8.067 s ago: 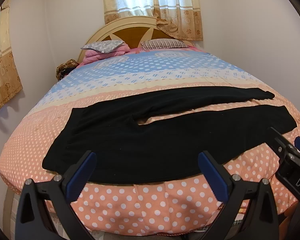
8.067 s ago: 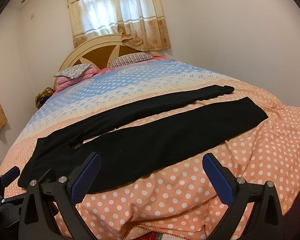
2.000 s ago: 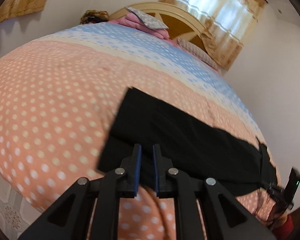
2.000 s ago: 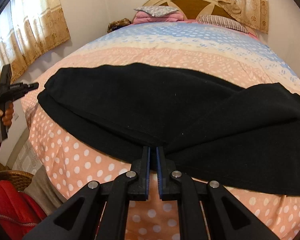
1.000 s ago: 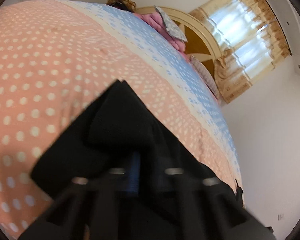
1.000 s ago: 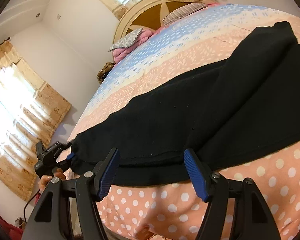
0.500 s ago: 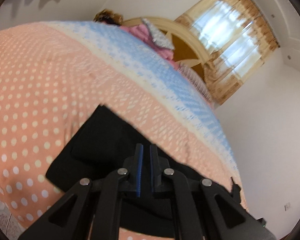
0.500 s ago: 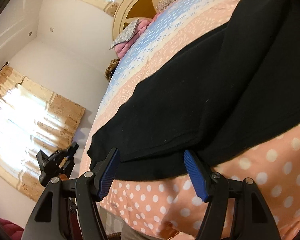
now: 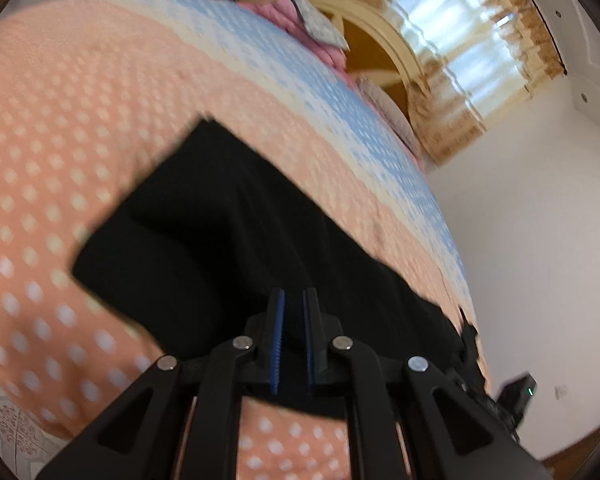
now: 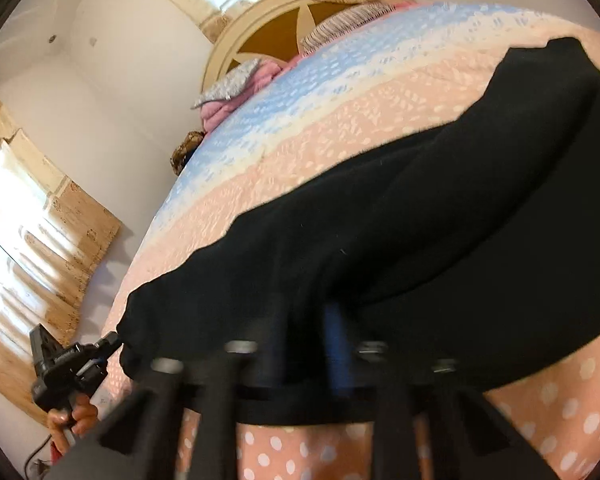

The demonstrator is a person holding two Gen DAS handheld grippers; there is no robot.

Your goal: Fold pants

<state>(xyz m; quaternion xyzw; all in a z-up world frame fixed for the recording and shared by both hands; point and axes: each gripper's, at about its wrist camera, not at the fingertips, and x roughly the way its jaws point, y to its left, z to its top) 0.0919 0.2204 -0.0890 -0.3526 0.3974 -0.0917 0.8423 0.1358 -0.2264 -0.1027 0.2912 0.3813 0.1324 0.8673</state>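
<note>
The black pants [image 9: 236,240] lie along the near edge of the bed, one leg folded over the other. My left gripper [image 9: 293,340] is shut on the waist-end edge of the pants. It also shows in the right wrist view [image 10: 112,340], pinching the pants' far left corner. In the right wrist view the pants [image 10: 400,240] fill the middle. My right gripper [image 10: 300,344] is blurred by motion, its fingers close together with the near edge of the pants between them.
The bed has a peach polka-dot and blue quilt [image 9: 80,100]. Pillows [image 10: 228,88] and a round headboard [image 10: 280,32] lie at the far end. Curtained windows [image 10: 28,220] flank the bed. Floor tiles [image 9: 12,440] show below the bed edge.
My right gripper was open half a second ago and has closed onto the near edge of the pants. My left gripper stays shut on the waist end and has shifted slightly.
</note>
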